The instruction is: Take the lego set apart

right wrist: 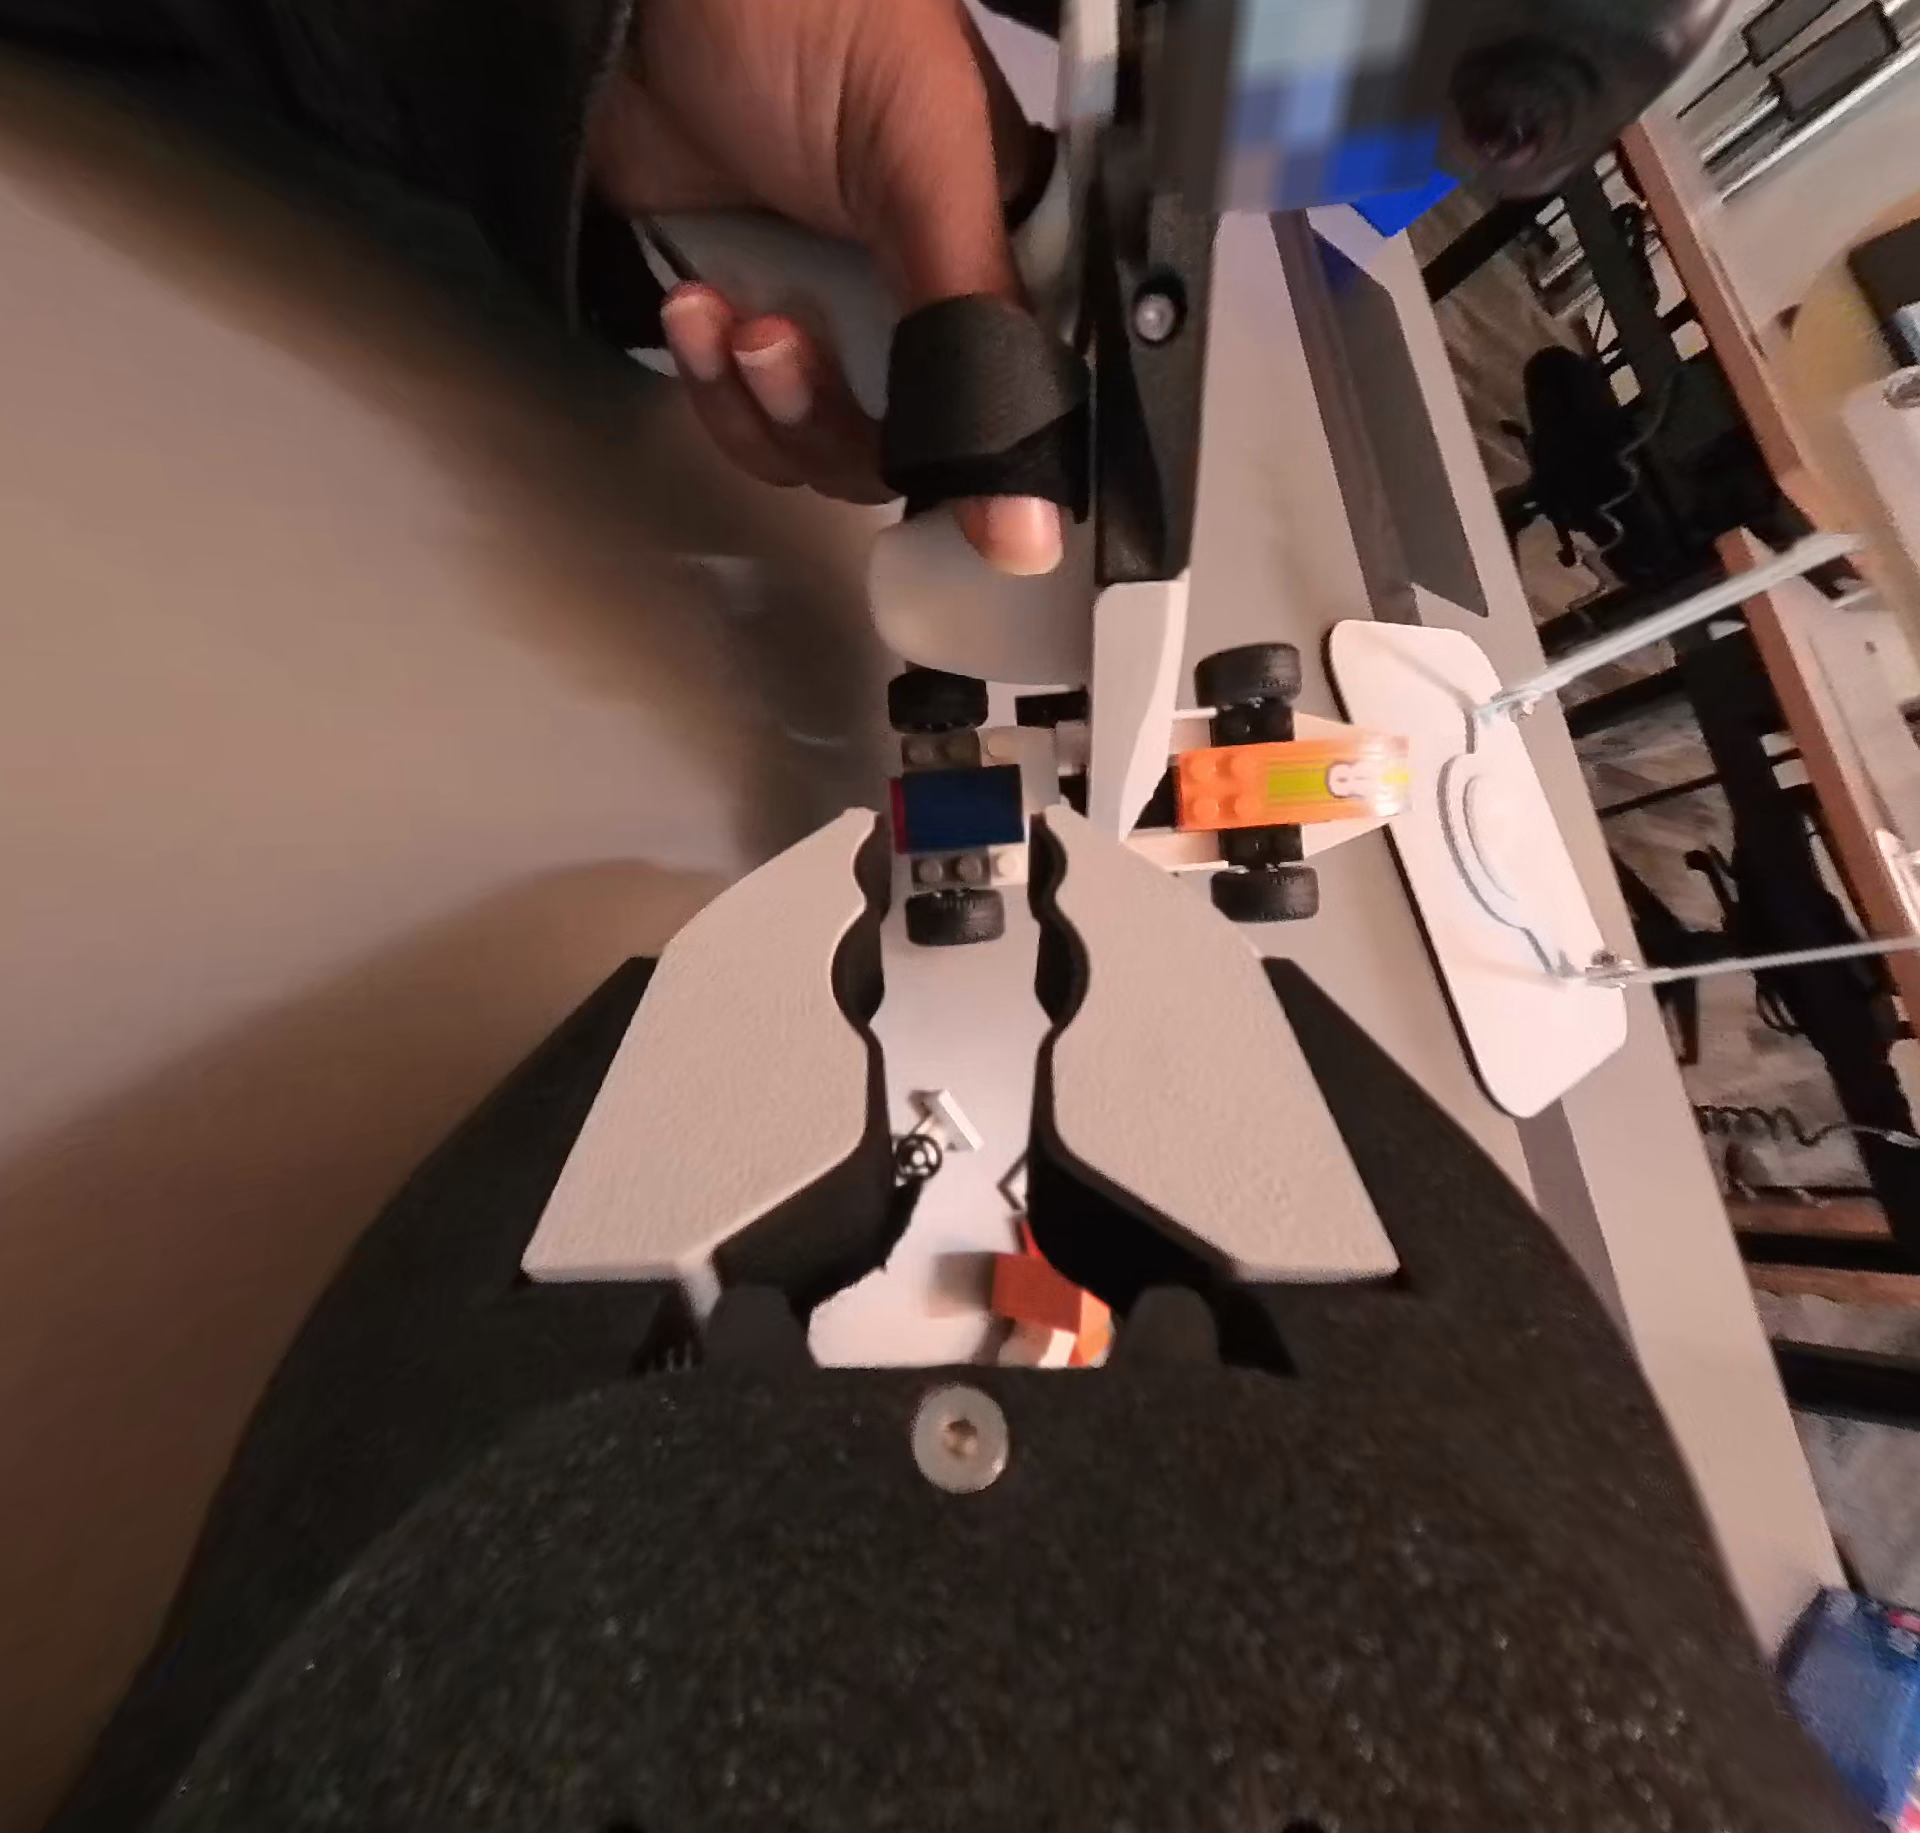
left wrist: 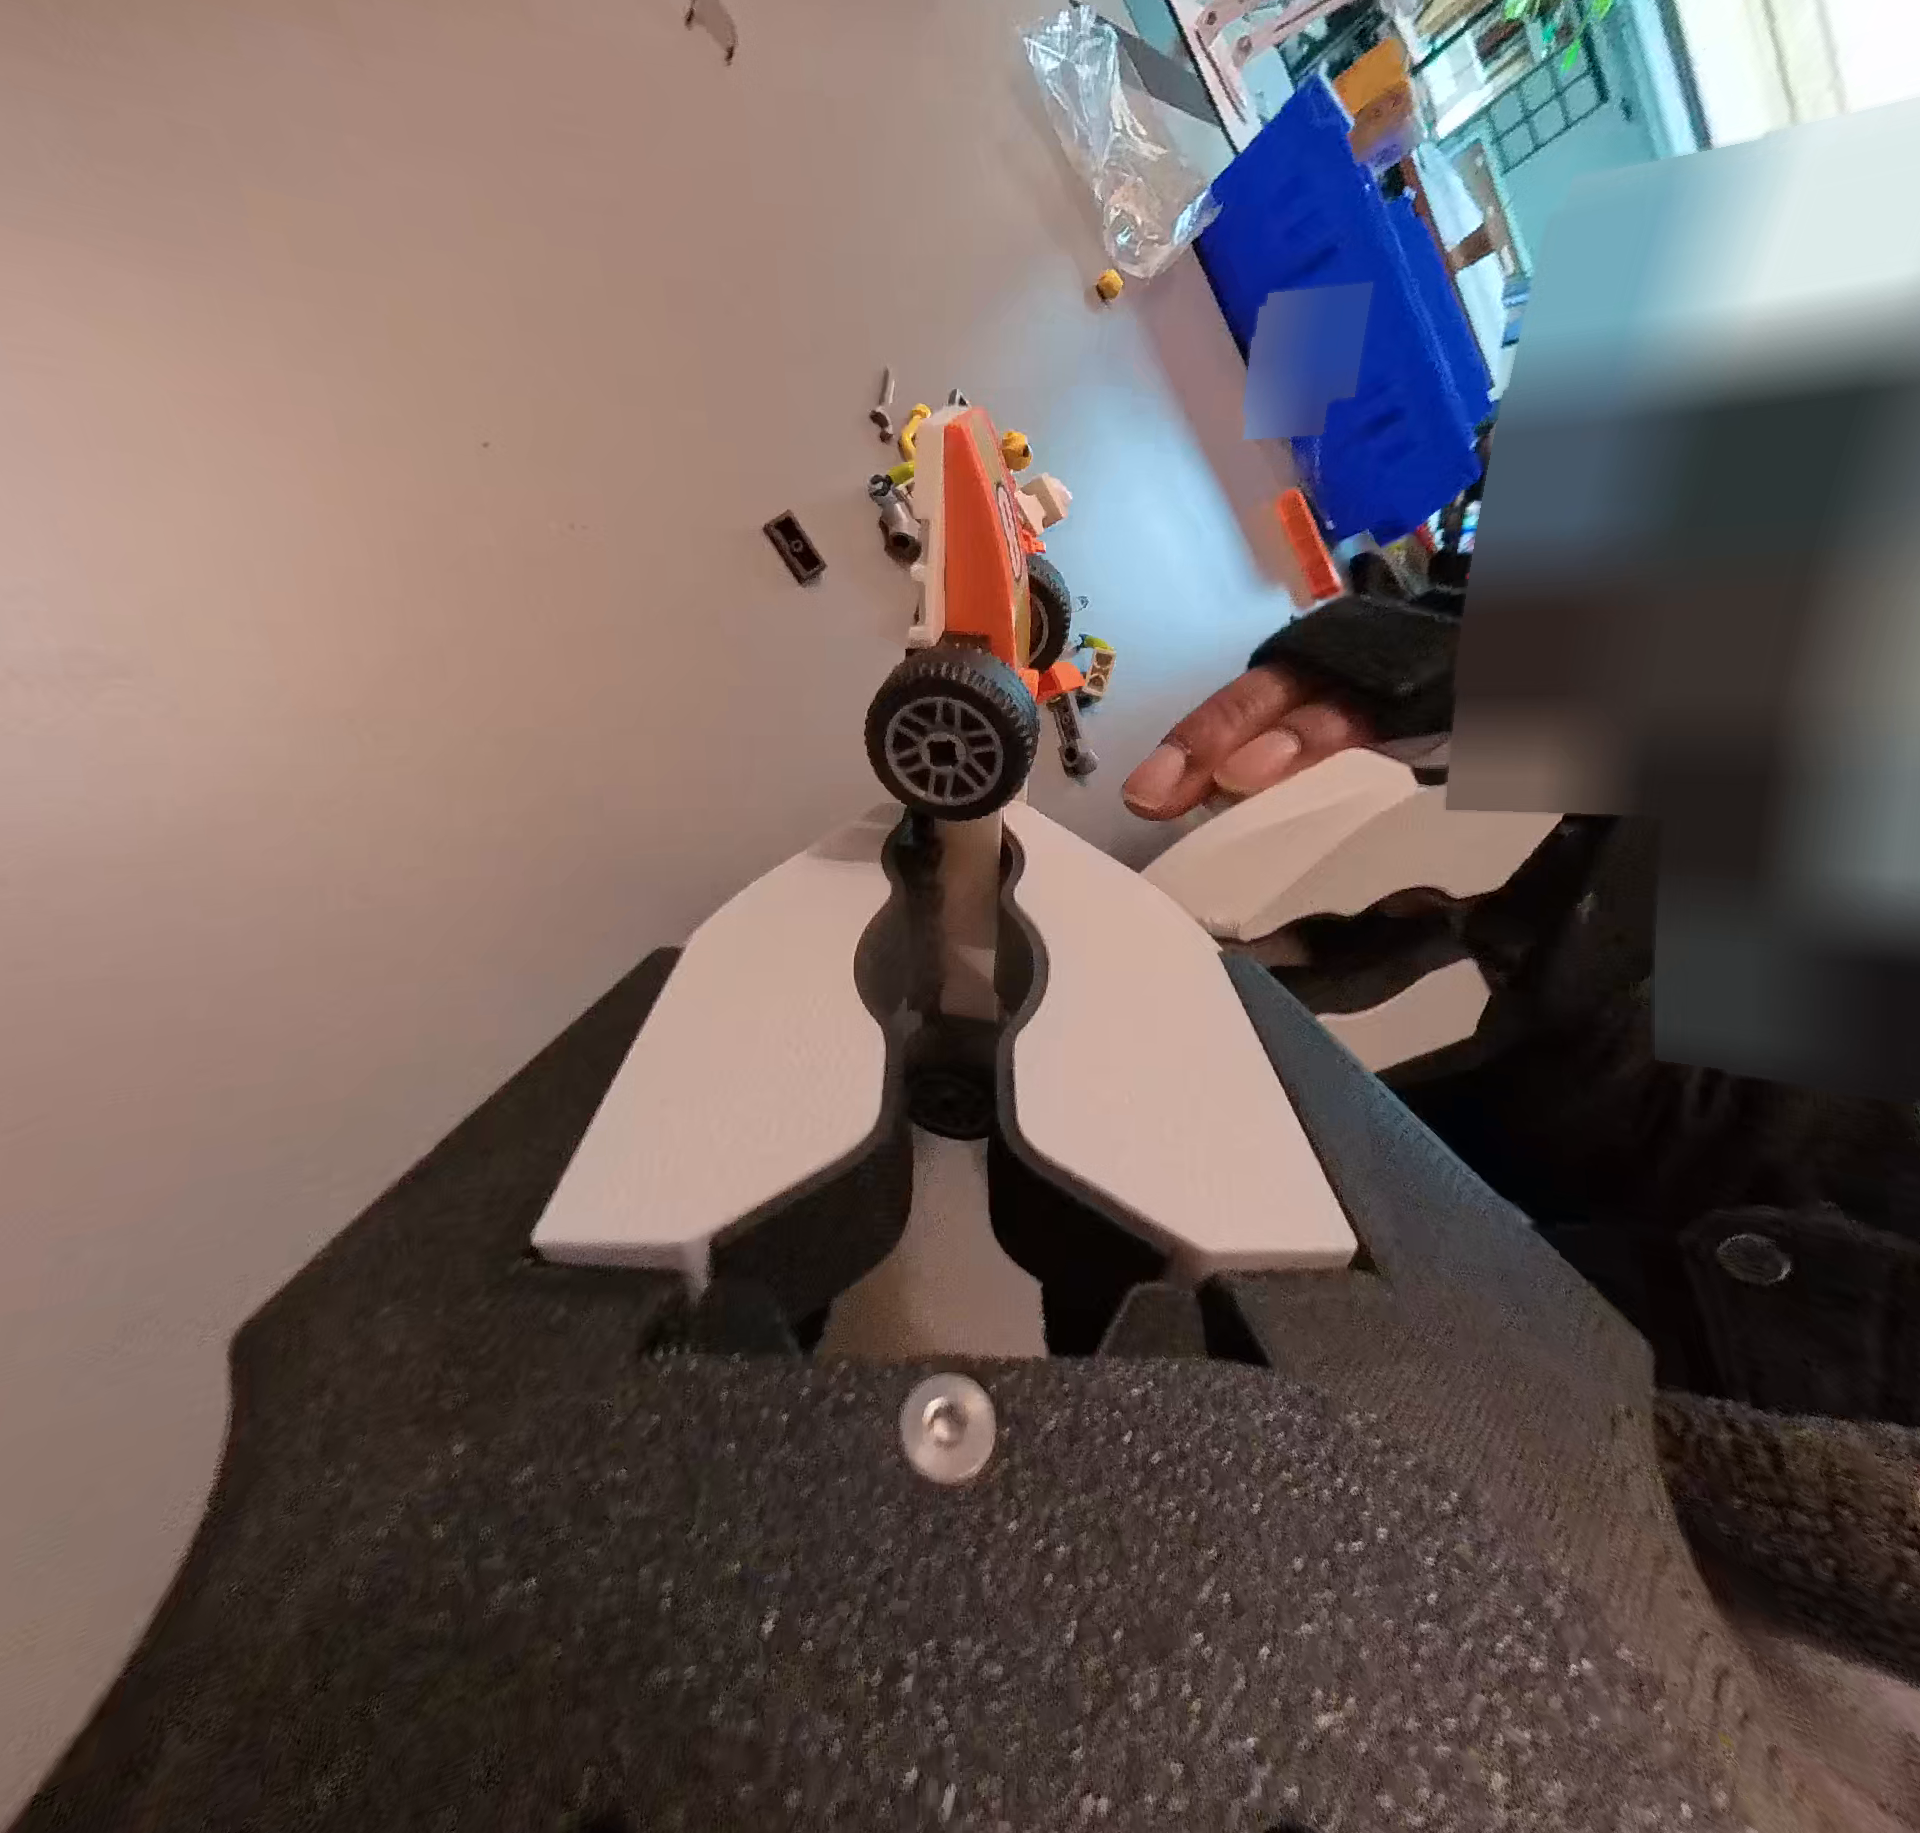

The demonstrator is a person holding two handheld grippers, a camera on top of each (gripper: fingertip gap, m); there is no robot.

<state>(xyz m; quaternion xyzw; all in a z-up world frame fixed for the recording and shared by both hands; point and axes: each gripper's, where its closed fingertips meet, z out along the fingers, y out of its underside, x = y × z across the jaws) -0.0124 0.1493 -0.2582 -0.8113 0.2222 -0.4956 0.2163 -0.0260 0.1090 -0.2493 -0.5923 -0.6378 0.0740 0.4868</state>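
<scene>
The lego car (left wrist: 977, 536) is orange and white with black wheels. My left gripper (left wrist: 951, 838) is shut on its white underside plate and holds it above the table, with the nose pointing away and a front wheel (left wrist: 951, 734) just past the fingertips. In the right wrist view the car (right wrist: 1288, 786) lies crosswise, with a left gripper finger (right wrist: 1138, 703) clamped at its middle. My right gripper (right wrist: 958, 833) closes on the car's rear end, its pads against the sides of the section with the dark blue tile (right wrist: 961, 807) and grey plates. The right gripper's white fingers (left wrist: 1299, 848) also show in the left wrist view.
Loose pieces lie on the white table: a dark plate (left wrist: 795, 547), a yellow piece (left wrist: 1109, 285), an orange piece (left wrist: 1307, 542), a steering wheel (right wrist: 914, 1155) and orange-white bricks (right wrist: 1039, 1305). A plastic bag (left wrist: 1117, 142) and a blue bin (left wrist: 1340, 308) stand at the far side. A white board (right wrist: 1475, 848) overhangs the table edge.
</scene>
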